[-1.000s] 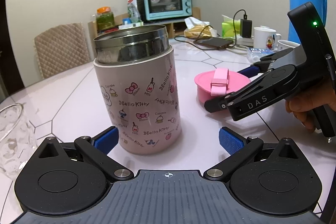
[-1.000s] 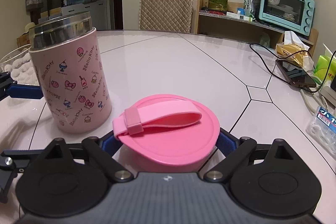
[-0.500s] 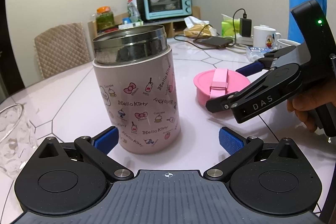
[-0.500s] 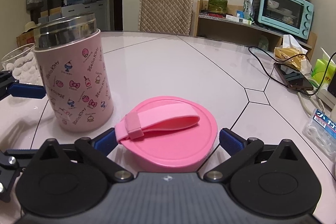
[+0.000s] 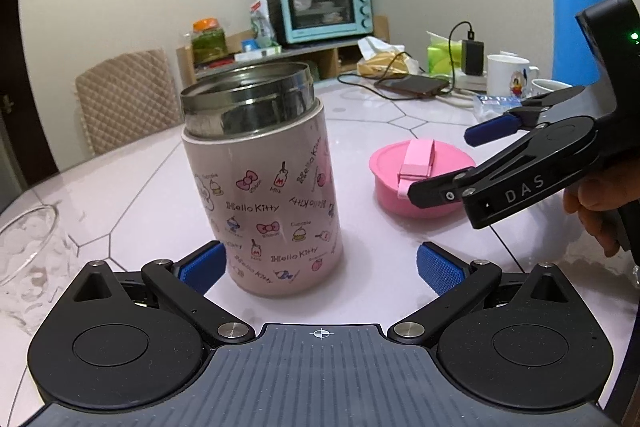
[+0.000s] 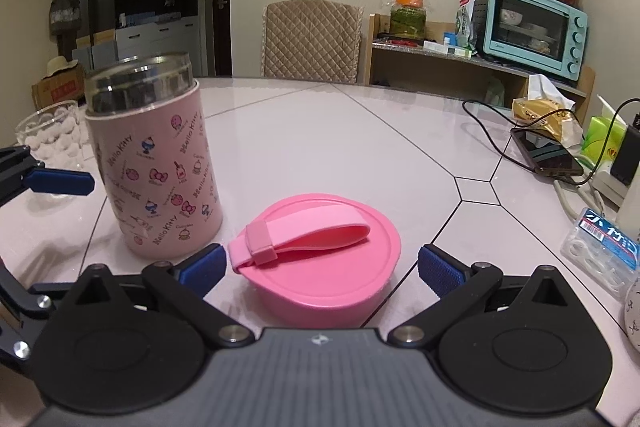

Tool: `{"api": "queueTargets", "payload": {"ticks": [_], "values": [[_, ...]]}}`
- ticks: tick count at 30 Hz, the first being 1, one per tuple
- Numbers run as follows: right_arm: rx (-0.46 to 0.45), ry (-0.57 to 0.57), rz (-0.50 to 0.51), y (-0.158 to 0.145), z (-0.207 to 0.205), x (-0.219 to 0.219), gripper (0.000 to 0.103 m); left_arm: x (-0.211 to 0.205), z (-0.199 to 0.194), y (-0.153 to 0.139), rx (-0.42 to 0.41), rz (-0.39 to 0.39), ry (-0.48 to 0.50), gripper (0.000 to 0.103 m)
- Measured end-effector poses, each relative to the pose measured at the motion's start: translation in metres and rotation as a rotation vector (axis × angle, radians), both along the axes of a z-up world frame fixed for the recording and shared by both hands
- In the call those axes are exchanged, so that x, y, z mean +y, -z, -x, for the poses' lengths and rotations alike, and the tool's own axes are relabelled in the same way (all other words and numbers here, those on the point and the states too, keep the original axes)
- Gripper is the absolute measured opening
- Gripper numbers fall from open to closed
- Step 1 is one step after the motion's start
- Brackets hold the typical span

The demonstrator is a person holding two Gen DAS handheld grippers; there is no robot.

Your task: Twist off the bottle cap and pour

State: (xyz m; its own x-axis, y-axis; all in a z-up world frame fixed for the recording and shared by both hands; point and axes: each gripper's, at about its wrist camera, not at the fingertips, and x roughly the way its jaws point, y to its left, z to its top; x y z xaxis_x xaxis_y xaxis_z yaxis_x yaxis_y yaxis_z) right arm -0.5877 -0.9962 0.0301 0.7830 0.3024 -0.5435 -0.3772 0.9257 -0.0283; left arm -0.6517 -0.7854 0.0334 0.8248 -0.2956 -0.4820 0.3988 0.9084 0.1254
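Kitchen-dining room; pale table (image 5: 132, 203) with dark inlaid lines, oven and jars on a shelf behind, chair at the far side.

1. Glass (image 5: 24, 247): clear, dimpled, at the table's left edge, upright, near the flask and apart from it. Contents cannot be told.
2. Left gripper (image 5: 320, 263): jaws wide apart, blue pads either side of the flask's foot, left pad just beside the wall, right pad clear of it. Holds nothing.
3. Flask (image 5: 272, 195): pink, printed, steel neck bare, mouth open, upright on the table. Whether liquid is inside cannot be seen.
4. Cap (image 6: 316, 251): pink, with a strap, lying flat on the table to the right of the flask and apart from it, off the thread.
5. Right gripper (image 6: 320, 263): jaws spread, pads on both flanks of the cap without touching it. Holds nothing.
6. Far right: phone, charger, mugs, blue thermos.

Handling note, as judgement: cap off and both tongs empty suits either a pour to come or a pour done with recapping ahead. For a pour, centre the flask between the left pads, close on the body below the steel neck where the wall is straight, and tilt slowly over the glass; the smooth wall may slip under a light squeeze. For recapping, grip the cap by its rim, level, and seat it square before turning.
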Motion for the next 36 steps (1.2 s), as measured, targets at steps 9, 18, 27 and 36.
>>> {"api": "queueTargets", "payload": {"ticks": [9, 18, 27, 36], "values": [[-0.042, 0.026, -0.062, -0.015, 0.022, -0.013, 0.103, -0.006, 0.020, -0.011, -0.062, 0.002, -0.075, 0.103], [-0.094, 0.048, -0.110, -0.026, 0.049, -0.021, 0.103, -0.012, 0.037, -0.016, -0.077, 0.026, -0.110, 0.103], [-0.104, 0.056, -0.136, -0.028, 0.074, -0.028, 0.103, -0.016, 0.055, -0.022, -0.090, 0.063, -0.162, 0.103], [-0.139, 0.060, -0.134, -0.033, 0.101, -0.032, 0.103, -0.017, 0.070, -0.025, -0.097, 0.086, -0.223, 0.103]]}}
